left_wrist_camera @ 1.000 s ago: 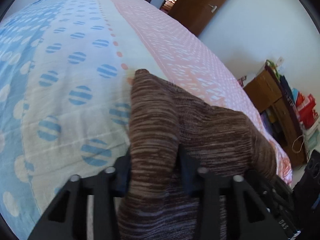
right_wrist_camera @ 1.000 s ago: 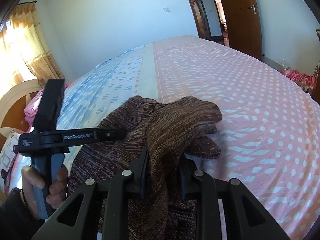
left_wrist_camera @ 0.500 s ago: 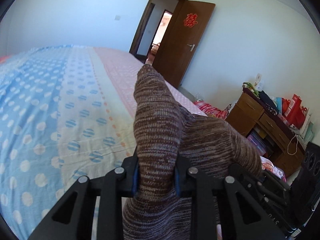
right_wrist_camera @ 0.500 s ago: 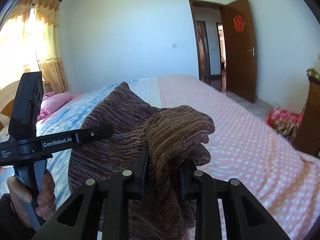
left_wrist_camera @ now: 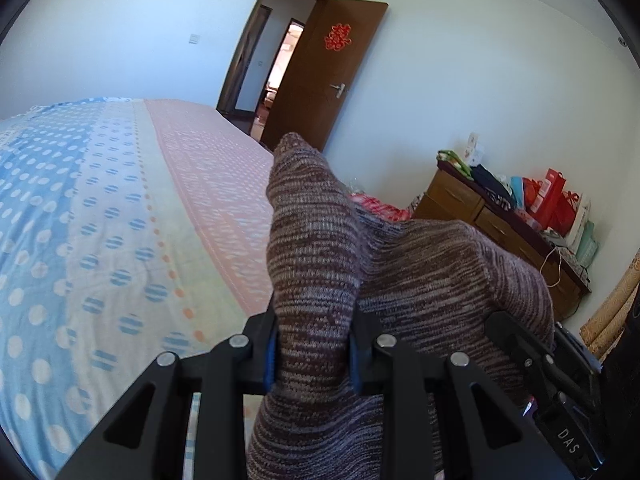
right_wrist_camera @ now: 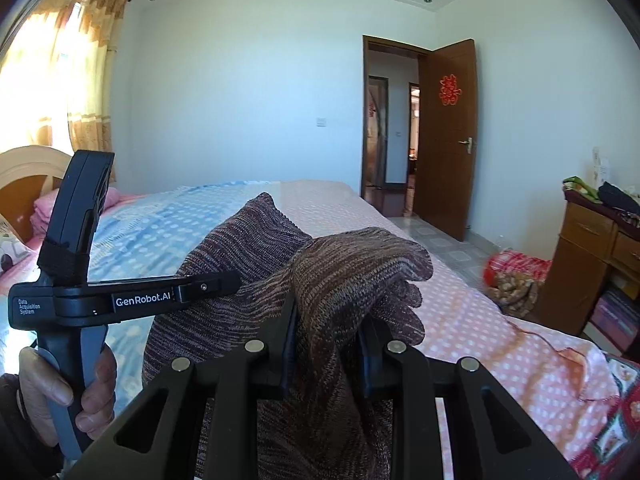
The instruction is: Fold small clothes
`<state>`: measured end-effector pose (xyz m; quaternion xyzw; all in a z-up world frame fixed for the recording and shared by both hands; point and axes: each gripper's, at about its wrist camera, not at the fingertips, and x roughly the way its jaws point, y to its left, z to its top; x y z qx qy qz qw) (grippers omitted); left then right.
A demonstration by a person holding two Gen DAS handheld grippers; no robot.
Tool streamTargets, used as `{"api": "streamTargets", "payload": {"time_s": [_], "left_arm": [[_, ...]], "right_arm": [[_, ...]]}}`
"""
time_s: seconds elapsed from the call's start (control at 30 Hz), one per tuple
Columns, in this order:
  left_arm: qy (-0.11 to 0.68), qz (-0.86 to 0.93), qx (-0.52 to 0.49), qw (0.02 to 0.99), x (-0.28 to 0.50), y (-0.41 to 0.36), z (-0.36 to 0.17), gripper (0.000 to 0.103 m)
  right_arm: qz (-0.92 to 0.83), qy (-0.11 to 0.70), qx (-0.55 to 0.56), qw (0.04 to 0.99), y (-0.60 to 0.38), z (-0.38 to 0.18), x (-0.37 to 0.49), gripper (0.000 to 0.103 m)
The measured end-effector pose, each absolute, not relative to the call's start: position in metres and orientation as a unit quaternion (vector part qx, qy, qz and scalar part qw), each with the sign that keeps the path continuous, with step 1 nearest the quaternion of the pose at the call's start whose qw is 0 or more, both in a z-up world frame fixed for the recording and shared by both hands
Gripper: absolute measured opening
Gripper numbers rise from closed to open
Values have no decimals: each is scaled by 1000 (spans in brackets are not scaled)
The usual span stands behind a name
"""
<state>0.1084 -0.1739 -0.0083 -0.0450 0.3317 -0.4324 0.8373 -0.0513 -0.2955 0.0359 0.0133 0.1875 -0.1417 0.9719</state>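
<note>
Bedroom, polka-dot bedspread point(left_wrist_camera: 120, 240) below you. Your left gripper point(left_wrist_camera: 312, 354) and right gripper point(right_wrist_camera: 326, 354) each pinch the brown knit garment point(left_wrist_camera: 420, 280) tight, lifting it clear to spread, I judge; it bunches ahead toward twelve o'clock. Door point(right_wrist_camera: 446, 136) at one o'clock.

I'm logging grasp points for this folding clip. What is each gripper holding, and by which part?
Both hold the brown knit garment: left gripper and right gripper each pinch a bunched fold of it. Which part cannot be told.
</note>
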Motion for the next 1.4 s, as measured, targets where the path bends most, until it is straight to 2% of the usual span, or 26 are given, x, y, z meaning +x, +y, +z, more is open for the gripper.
{"api": "streamTargets", "payload": {"time_s": [0.4, 0.57, 0.63, 0.67, 0.7, 0.73, 0.77, 0.8, 0.97, 1.03, 1.13, 1.2, 1.27, 1.3, 1.37, 1.4], "left_arm": [[360, -397, -12, 844, 125, -261, -46, 27], [383, -358, 20, 852, 155, -296, -80, 28], [413, -334, 39, 846, 165, -303, -101, 34], [421, -324, 43, 846, 167, -302, -108, 45], [422, -321, 39, 847, 167, -297, -109, 57], [427, -318, 25, 846, 168, -290, -108, 64], [434, -314, 15, 844, 170, -282, -106, 73], [442, -315, 5, 840, 171, -275, -104, 74], [457, -344, -28, 820, 152, -226, -89, 74], [460, -366, -33, 808, 135, -209, -89, 74], [477, -392, -44, 786, 112, -201, -100, 84], [491, -401, -50, 772, 99, -203, -110, 84], [471, -400, -29, 786, 84, -208, -109, 85], [472, -408, -22, 781, 79, -211, -109, 85], [475, -417, -14, 774, 71, -219, -110, 80], [475, -422, -8, 772, 67, -221, -108, 65]], "right_arm": [[-190, 246, 1, 950, -367, -8, -4, 25], [-192, 329, 22, 925, -403, -53, 49, 26], [-193, 365, 46, 910, -418, -71, 62, 29], [-185, 377, 67, 905, -426, -73, 65, 30], [-177, 370, 85, 908, -430, -71, 61, 36], [-174, 360, 99, 911, -435, -69, 56, 48], [-180, 353, 110, 911, -440, -66, 47, 53], [-184, 348, 118, 912, -444, -63, 39, 56], [-175, 325, 183, 911, -454, -50, -23, 56], [-160, 330, 190, 911, -448, -52, -42, 60], [-135, 363, 177, 905, -437, -70, -46, 62], [-145, 380, 153, 901, -430, -80, -41, 62], [-151, 385, 136, 900, -423, -86, -38, 62], [-153, 388, 128, 900, -421, -86, -37, 61], [-155, 396, 112, 898, -415, -84, -36, 35], [-142, 402, 120, 897, -414, -84, -35, 18]]}}
